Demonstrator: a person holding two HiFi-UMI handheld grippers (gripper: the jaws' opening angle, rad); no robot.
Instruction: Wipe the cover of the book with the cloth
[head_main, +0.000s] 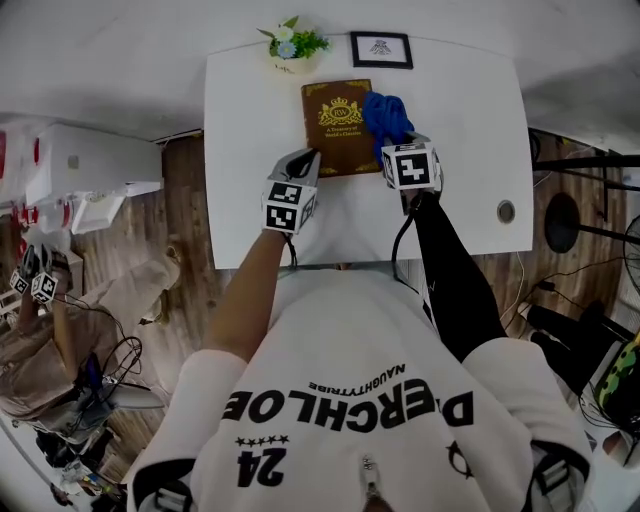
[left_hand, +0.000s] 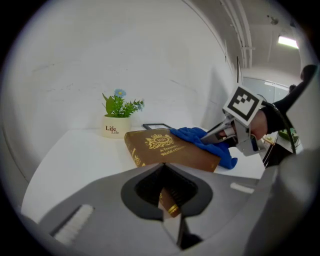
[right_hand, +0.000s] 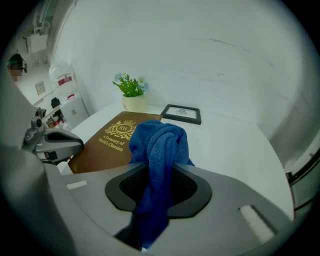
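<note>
Right tongs clamp cloth on book; left tongs pinch book corner.

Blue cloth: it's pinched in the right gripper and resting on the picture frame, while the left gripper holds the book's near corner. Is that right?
Not quite. The blue cloth is pinched in the right gripper, but it rests on the cover of the book, not on the picture frame, which sits farther back. The right gripper view shows this. The left gripper does hold the book's near corner.
</note>
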